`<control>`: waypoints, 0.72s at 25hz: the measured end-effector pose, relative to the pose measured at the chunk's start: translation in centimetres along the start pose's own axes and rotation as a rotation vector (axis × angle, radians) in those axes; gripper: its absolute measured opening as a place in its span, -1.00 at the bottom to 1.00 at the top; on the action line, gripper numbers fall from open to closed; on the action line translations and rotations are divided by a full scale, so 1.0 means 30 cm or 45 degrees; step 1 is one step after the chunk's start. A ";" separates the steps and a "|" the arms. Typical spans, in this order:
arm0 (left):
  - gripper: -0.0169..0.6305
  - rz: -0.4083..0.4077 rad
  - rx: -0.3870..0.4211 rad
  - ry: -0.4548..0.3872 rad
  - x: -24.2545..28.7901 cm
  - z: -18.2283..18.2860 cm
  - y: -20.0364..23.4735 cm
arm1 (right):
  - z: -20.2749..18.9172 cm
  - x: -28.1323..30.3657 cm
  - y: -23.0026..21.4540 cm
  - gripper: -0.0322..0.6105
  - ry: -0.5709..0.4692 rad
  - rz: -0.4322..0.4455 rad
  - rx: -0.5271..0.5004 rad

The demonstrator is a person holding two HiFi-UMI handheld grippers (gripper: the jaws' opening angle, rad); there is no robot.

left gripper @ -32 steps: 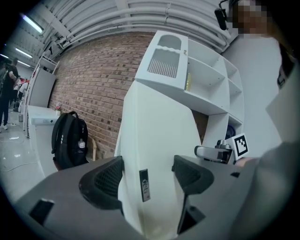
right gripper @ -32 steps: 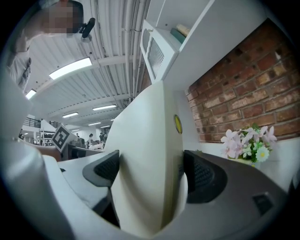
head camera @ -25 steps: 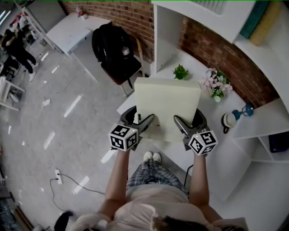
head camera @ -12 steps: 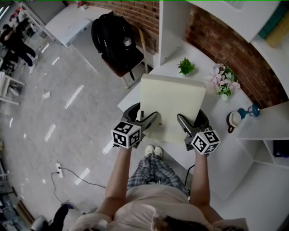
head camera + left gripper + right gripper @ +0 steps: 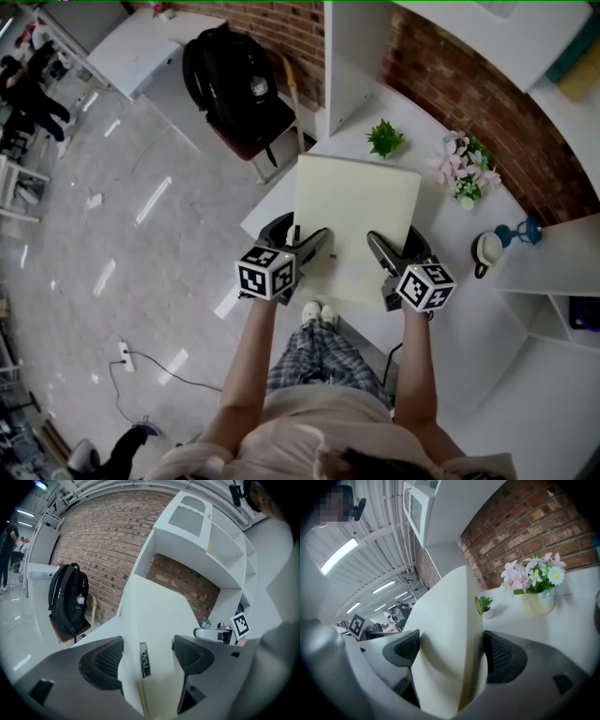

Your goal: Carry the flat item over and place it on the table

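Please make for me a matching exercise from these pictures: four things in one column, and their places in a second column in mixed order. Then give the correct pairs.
1. pale yellow flat rectangular pad
2. black fabric backpack
3. small green potted plant
4. white round mug

A. on the brown chair
B. on the white table, right of the pad
C. clamped by the left hand-held gripper and the right hand-held gripper
D. on the white table, beyond the pad's far edge

Pairs: 1-C, 2-A, 3-D, 4-B.
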State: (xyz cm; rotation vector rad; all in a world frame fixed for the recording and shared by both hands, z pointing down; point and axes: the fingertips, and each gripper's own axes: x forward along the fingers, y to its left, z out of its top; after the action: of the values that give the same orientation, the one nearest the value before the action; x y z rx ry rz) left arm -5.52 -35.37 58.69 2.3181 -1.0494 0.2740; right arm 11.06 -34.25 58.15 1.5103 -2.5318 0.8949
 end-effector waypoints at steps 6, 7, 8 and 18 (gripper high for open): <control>0.09 -0.001 -0.057 0.053 0.062 -0.036 0.041 | -0.036 0.047 -0.056 0.46 0.094 -0.050 0.055; 0.09 -0.001 -0.070 0.058 0.073 -0.042 0.049 | -0.042 0.056 -0.065 0.46 0.110 -0.059 0.063; 0.09 -0.001 -0.085 0.064 0.083 -0.048 0.057 | -0.048 0.064 -0.074 0.46 0.127 -0.069 0.071; 0.09 0.014 -0.217 0.192 0.181 -0.127 0.136 | -0.114 0.146 -0.163 0.46 0.297 -0.173 0.156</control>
State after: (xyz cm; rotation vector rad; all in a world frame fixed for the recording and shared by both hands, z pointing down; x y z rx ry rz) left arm -4.71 -38.69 65.70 2.1057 -0.9718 0.3444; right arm 12.02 -37.68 64.62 1.4891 -2.2211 1.1494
